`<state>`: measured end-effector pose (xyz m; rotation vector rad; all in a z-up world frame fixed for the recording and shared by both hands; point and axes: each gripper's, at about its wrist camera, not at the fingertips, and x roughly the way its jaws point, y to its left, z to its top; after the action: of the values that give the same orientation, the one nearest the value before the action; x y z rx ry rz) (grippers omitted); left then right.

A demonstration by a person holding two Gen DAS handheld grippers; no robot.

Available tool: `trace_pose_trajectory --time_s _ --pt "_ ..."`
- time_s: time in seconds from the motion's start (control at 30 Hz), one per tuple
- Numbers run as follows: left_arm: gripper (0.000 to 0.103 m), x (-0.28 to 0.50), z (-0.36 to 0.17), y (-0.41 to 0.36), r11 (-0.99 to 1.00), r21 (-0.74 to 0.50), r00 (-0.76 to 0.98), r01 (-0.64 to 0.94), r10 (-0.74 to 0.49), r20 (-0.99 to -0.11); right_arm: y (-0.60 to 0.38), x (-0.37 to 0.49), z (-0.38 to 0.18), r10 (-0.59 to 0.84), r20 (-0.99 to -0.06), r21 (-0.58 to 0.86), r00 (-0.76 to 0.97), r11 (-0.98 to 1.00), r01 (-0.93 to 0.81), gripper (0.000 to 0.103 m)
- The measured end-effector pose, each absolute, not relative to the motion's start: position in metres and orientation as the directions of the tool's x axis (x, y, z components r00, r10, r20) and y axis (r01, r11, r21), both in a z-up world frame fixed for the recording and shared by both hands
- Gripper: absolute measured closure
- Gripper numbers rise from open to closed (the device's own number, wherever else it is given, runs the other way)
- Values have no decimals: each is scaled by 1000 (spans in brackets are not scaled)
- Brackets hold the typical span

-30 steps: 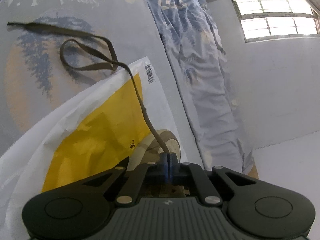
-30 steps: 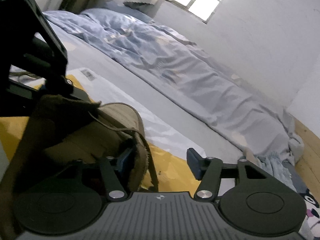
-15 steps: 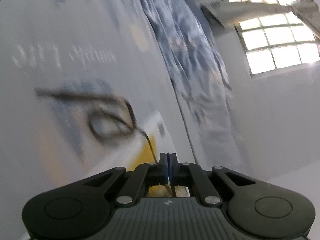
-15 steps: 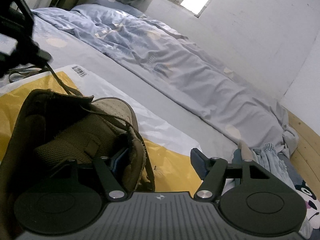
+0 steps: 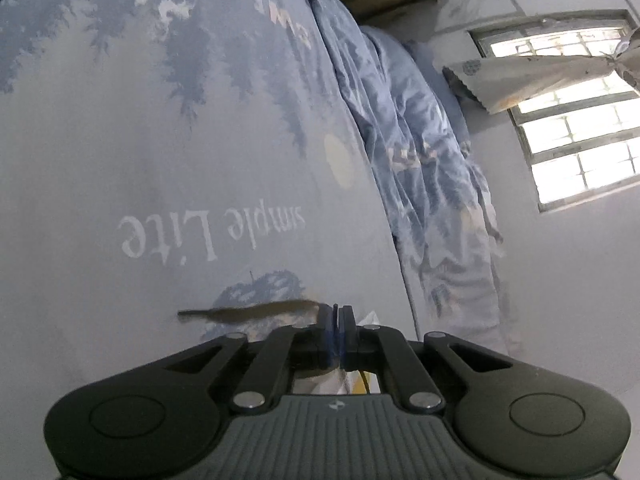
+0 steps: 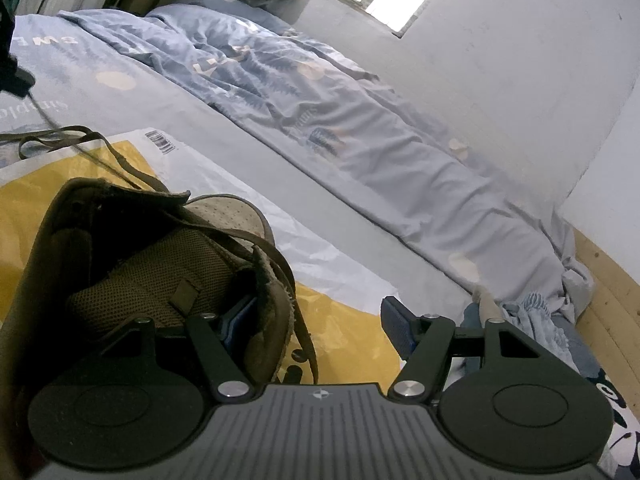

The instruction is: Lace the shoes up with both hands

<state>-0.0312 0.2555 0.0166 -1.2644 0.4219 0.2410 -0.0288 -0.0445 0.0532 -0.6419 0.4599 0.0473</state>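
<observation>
- Left wrist view: the left gripper (image 5: 338,322) has its jaws pressed together, clenched on the brown shoelace (image 5: 256,312), whose flat free end sticks out to the left of the fingertips above the bed sheet (image 5: 120,140).
- Under the closed jaws a sliver of the white and yellow plastic bag (image 5: 362,380) shows through the gap in the gripper's frame.
- Beyond the lace, the sheet carries a printed line that reads "simple Lite", seen upside down from this camera, above a blue tree print; more pale letters sit at the top edge, too cropped to read.
- Further right lies a rumpled blue duvet (image 5: 420,160), and past it a barred window (image 5: 580,128) in a pale wall.
- Right wrist view: the right gripper (image 6: 316,326) stands released, jaws apart; its left finger reaches inside the collar of the olive-brown shoe (image 6: 132,264) and its right finger (image 6: 394,322) is outside, clear of the shoe, so the shoe's side wall is between them without both pads pressing on it.
- The shoe rests on the plastic bag (image 6: 340,320), with its mesh tongue and perforated insole showing.
- A lace strand runs from the shoe up and left across the bag to the sheet, where it loops.
- A barcode label (image 6: 160,141) is printed on the bag's white edge; its digits are too small to read.
- On the sheet to the left, partial letters "SWE" and "Simpl" can be made out.
</observation>
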Motion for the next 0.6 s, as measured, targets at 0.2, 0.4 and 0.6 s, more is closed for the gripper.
trace_pose_trajectory --time_s 0.2,0.4,0.6 --pt "74 -38 25 254 300 -872 909 -388 -31 -415 -45 -30 53 -93 -427 -564 899 805 -185 35" --pt "53 -35 41 235 293 -927 941 -234 -170 -291 -46 -30 53 -88 -428 -562 899 806 -188 35" --pt "48 -21 38 193 253 -951 890 -179 -371 -266 -46 -30 54 -84 -428 -556 900 809 -189 35"
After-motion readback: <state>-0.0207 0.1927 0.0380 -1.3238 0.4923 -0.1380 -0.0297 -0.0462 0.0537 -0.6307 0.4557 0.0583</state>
